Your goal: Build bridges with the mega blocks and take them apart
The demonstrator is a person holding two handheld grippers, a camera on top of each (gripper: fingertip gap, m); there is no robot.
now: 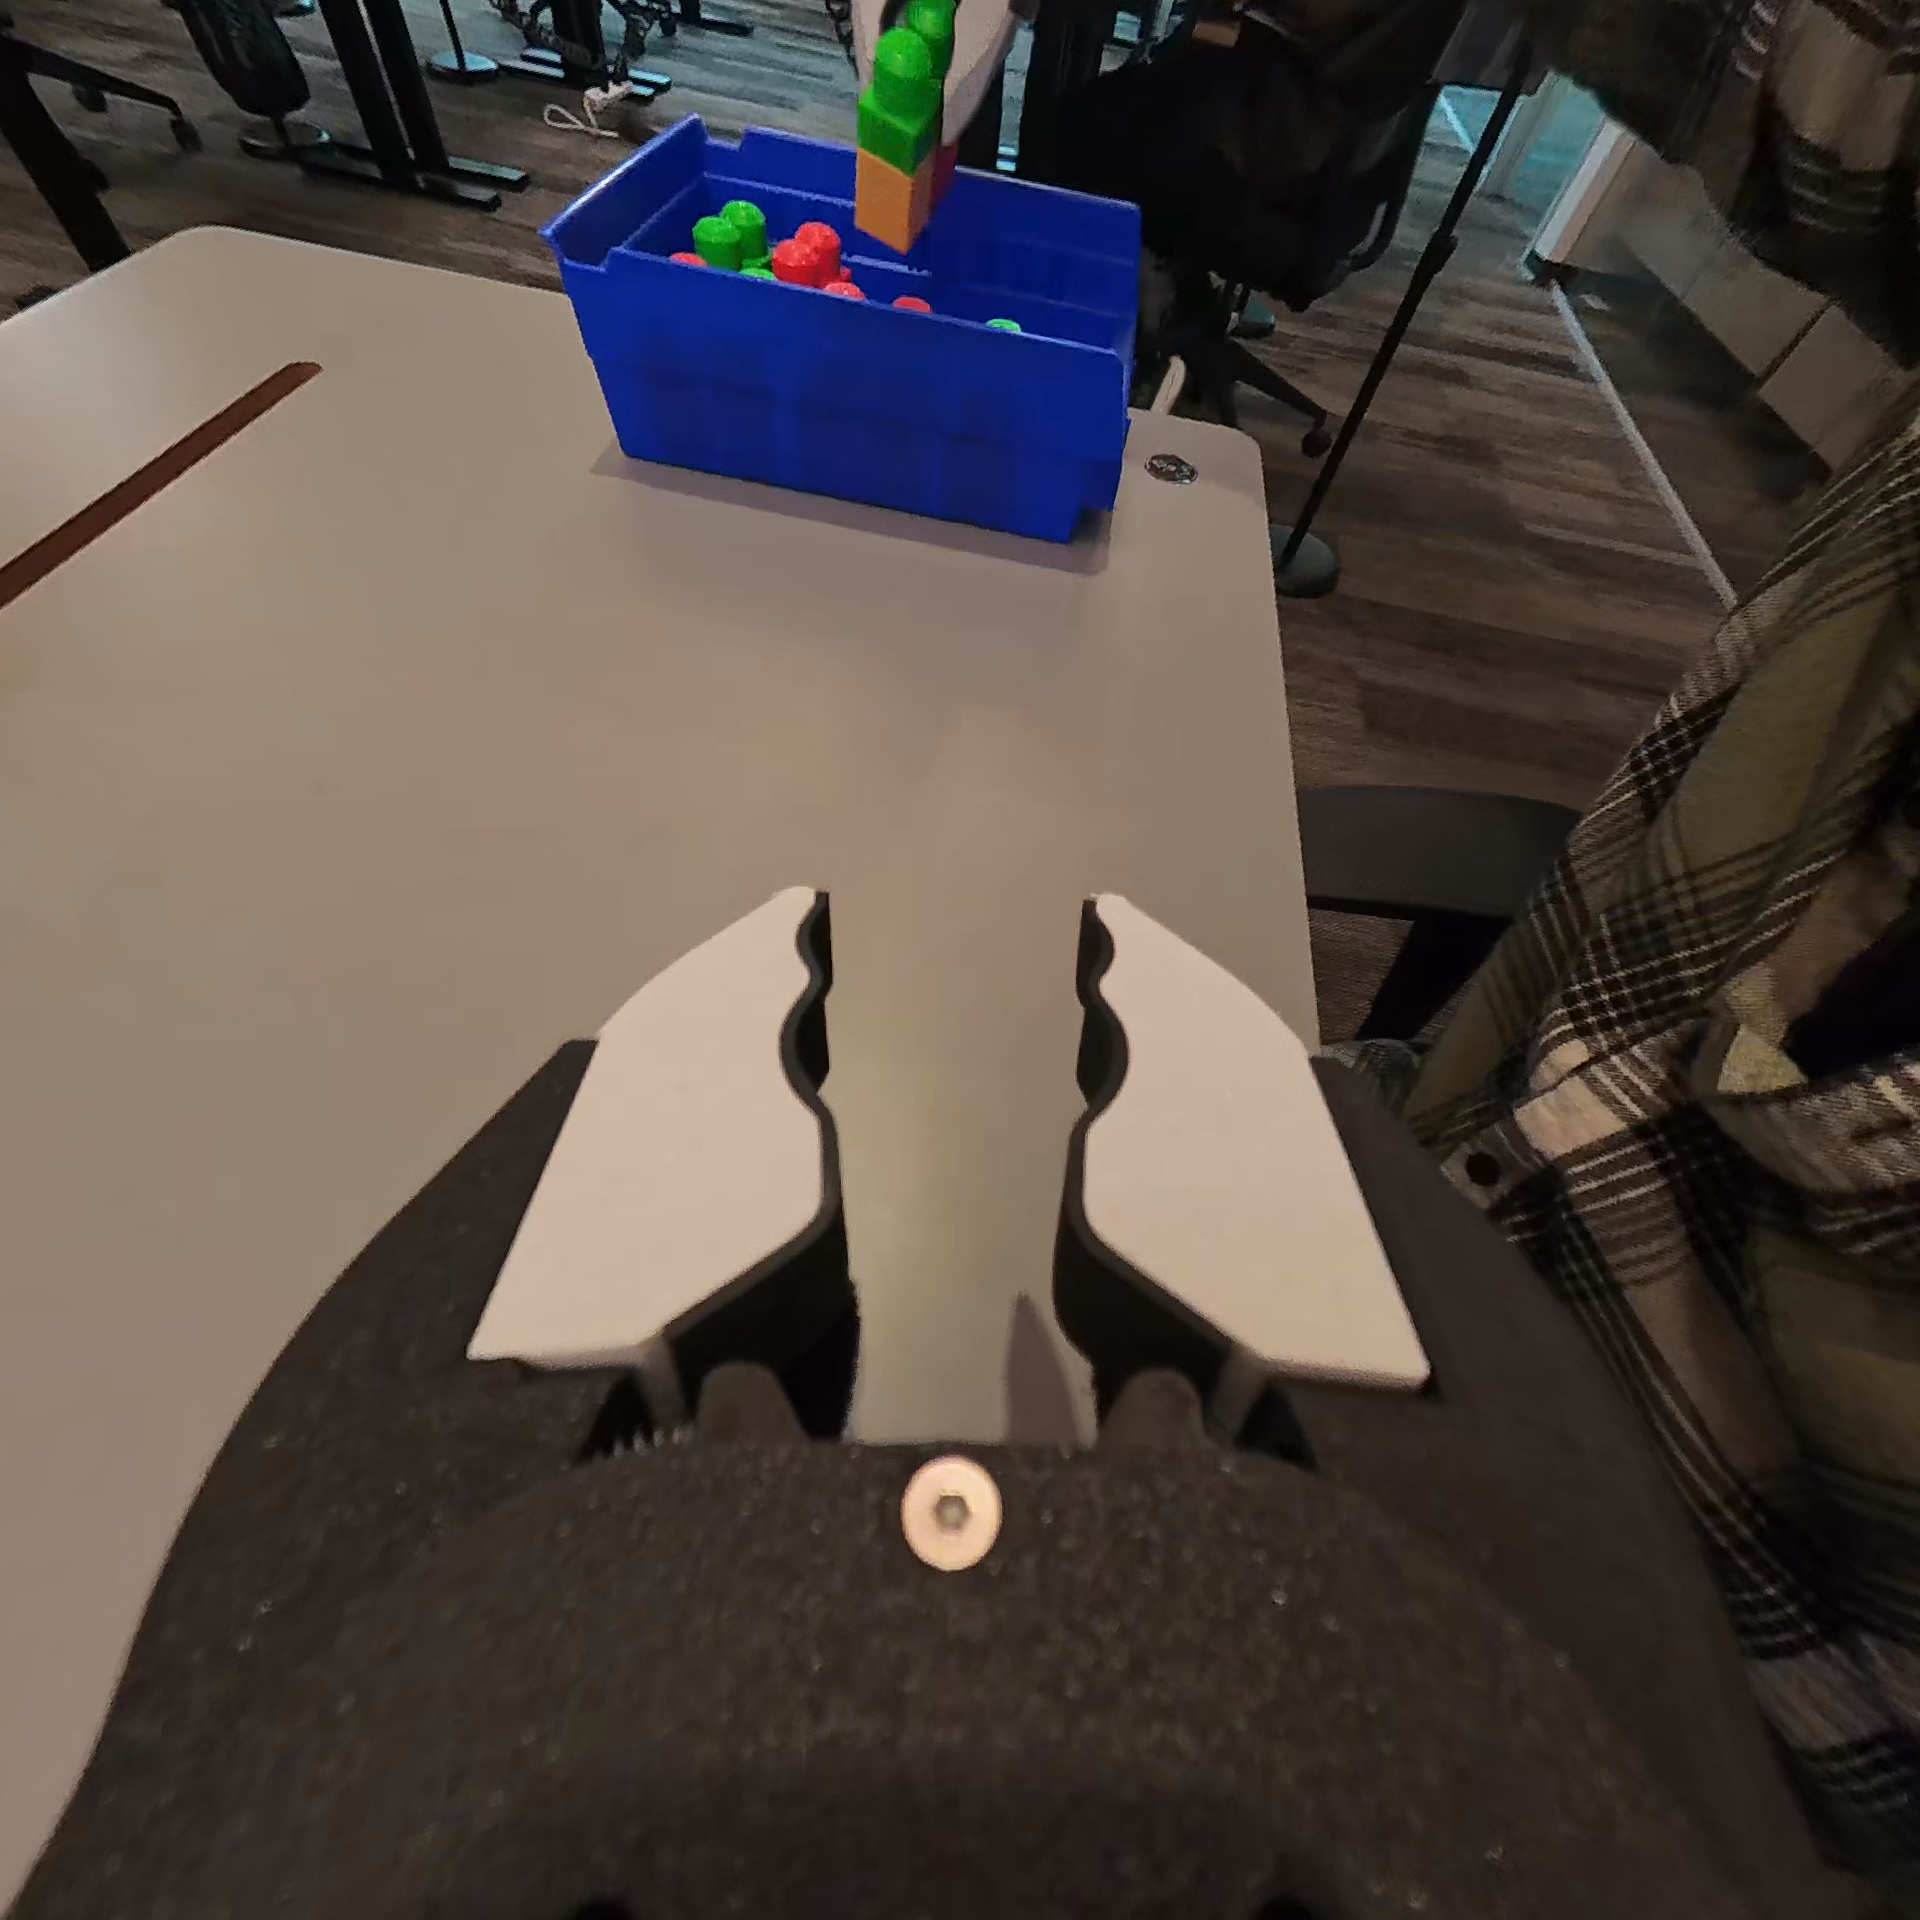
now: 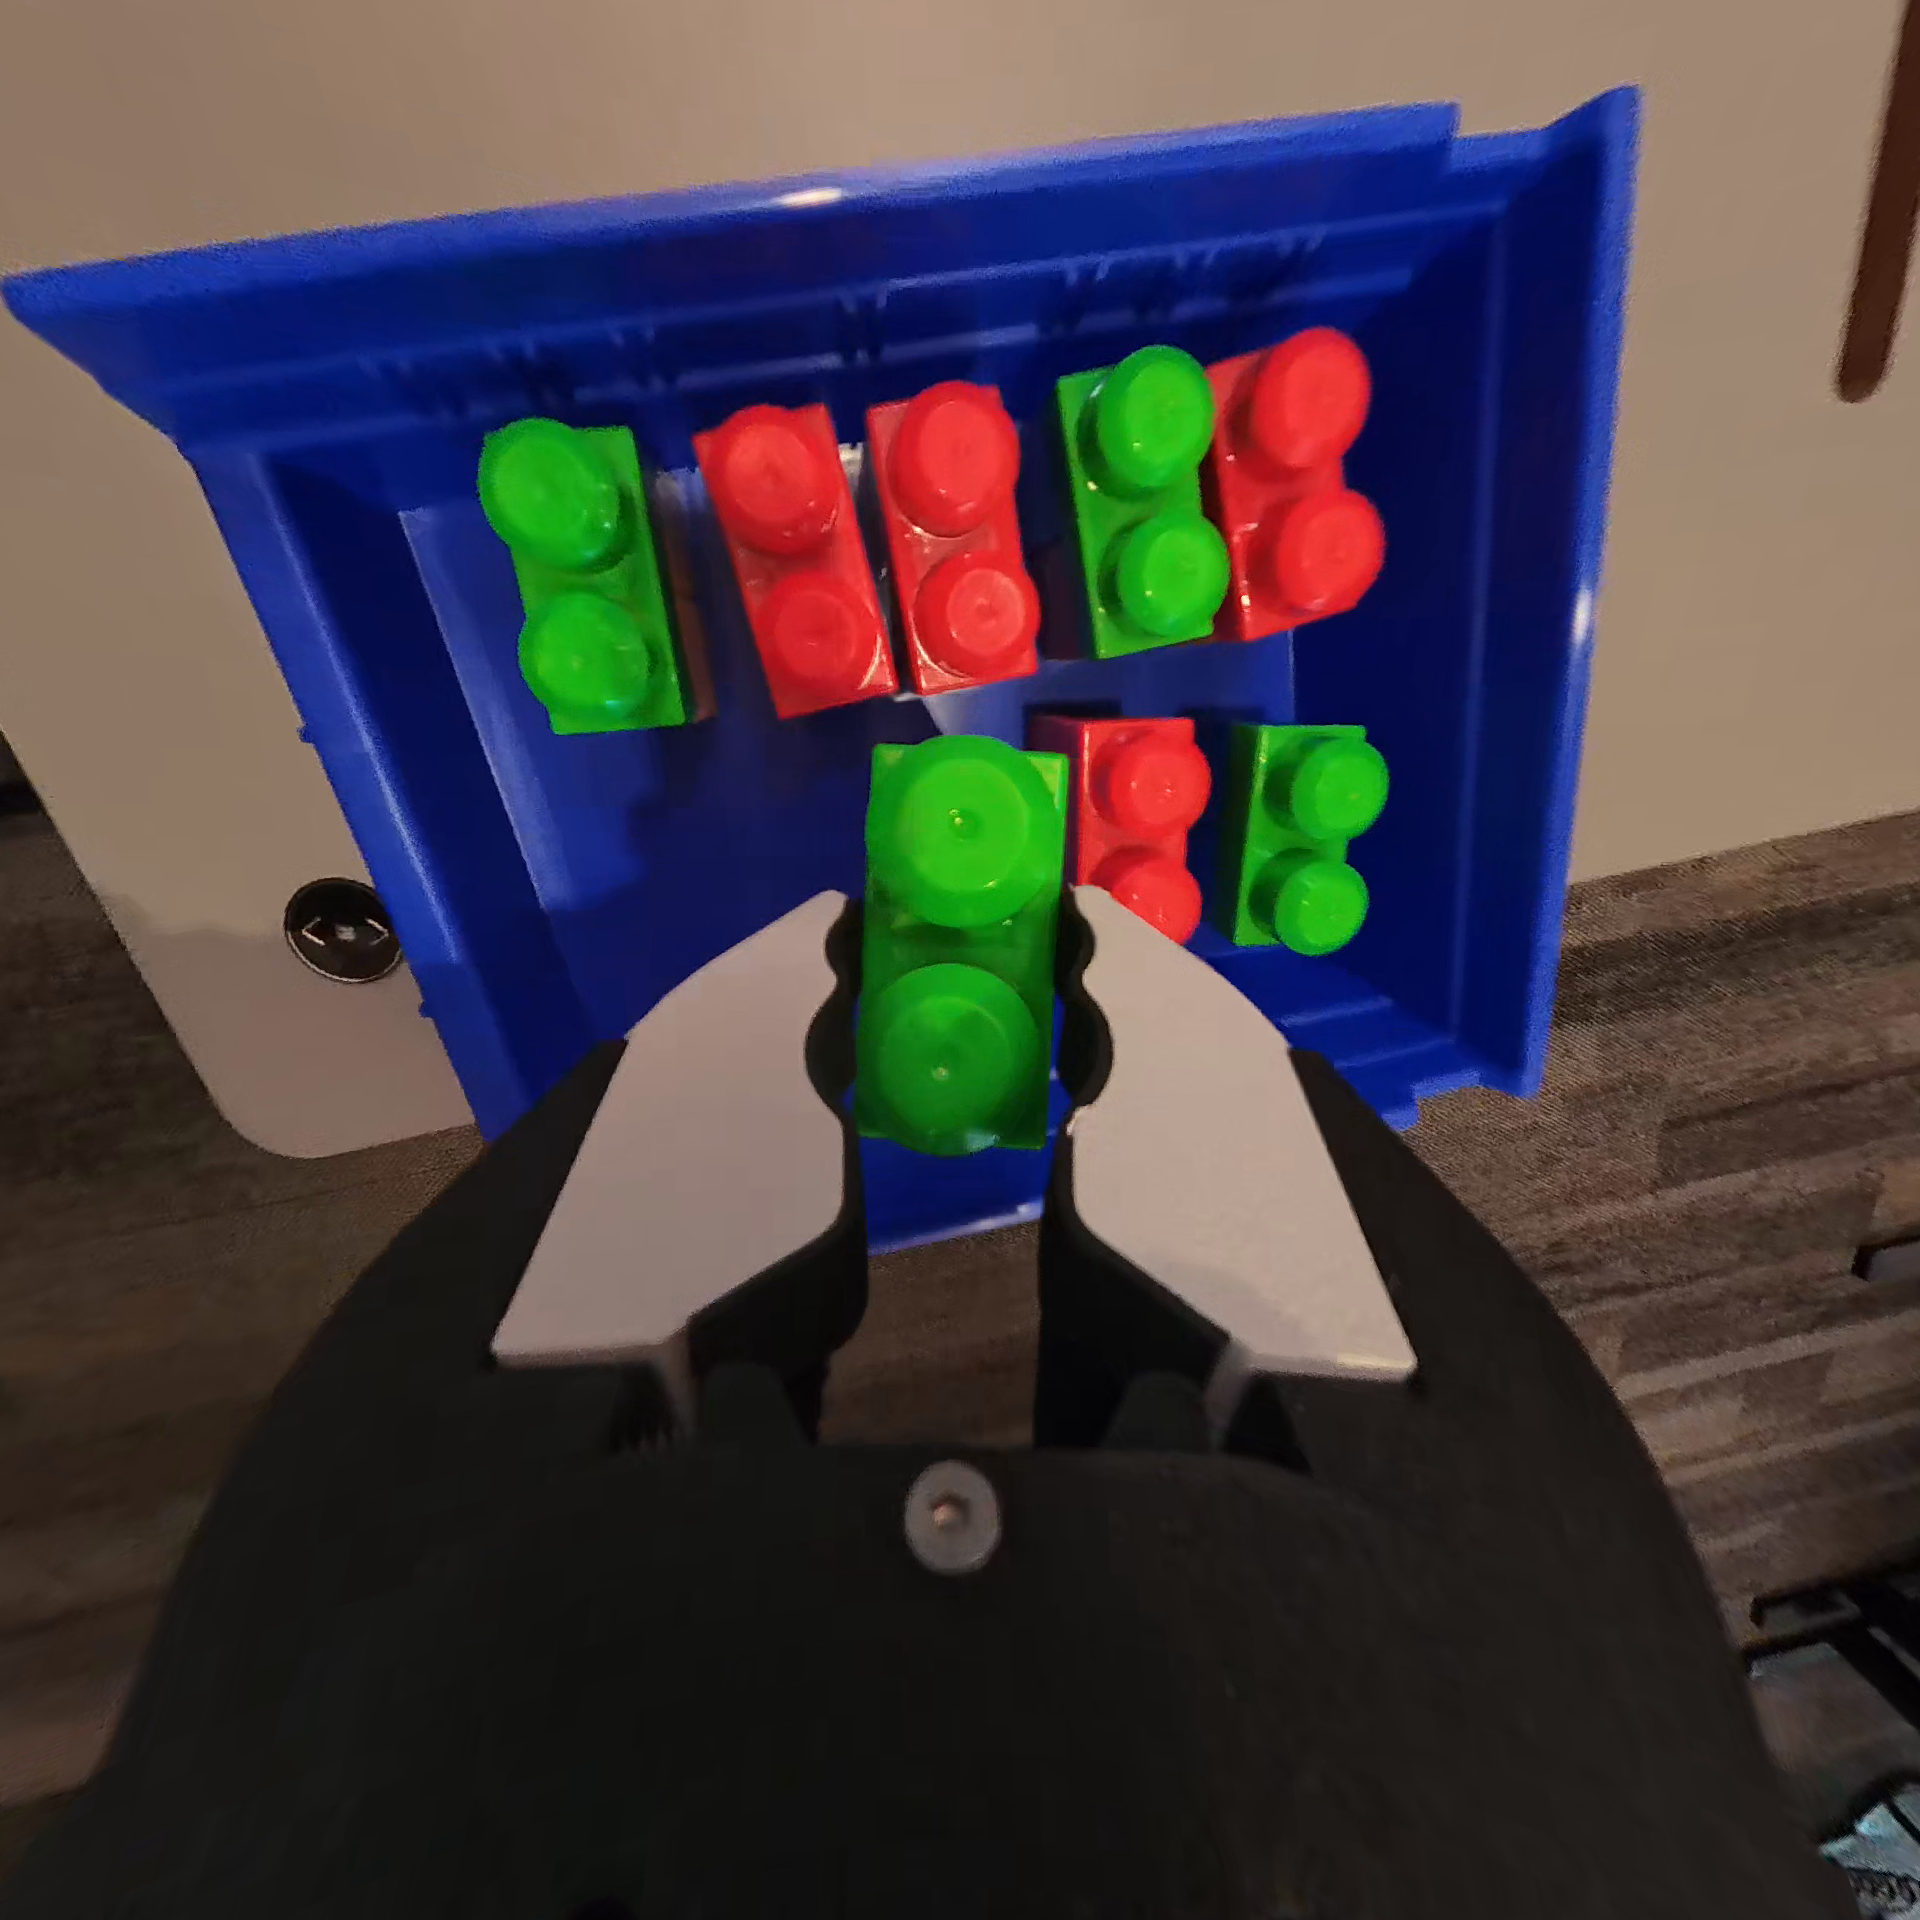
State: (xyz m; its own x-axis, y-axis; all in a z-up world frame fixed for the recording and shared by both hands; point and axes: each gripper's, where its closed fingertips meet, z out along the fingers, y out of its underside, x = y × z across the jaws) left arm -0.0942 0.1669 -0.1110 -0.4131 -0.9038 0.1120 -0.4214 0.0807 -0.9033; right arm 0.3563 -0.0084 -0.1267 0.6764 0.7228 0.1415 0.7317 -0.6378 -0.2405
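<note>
My right gripper (image 2: 956, 914) is shut on a green two-stud block (image 2: 956, 935) and holds it above the blue bin (image 2: 353, 644). In the left wrist view the same green block (image 1: 902, 99) hangs over the bin (image 1: 852, 416) with an orange block (image 1: 891, 197) stuck under it. Several red and green two-stud blocks lie in the bin, such as a green one (image 2: 587, 577) at the left and a red one (image 2: 1299, 483) at the right. My left gripper (image 1: 954, 914) is open and empty, low over the near part of the table (image 1: 416, 727).
The bin stands near the table's far right corner, next to a round black grommet (image 1: 1171, 470). A dark slot (image 1: 156, 478) runs in the table at the left. A person in a plaid shirt (image 1: 1714, 1039) is at the right. Chairs and stands are beyond the table. My right fingertips sit around 50 centimetres from my left ones.
</note>
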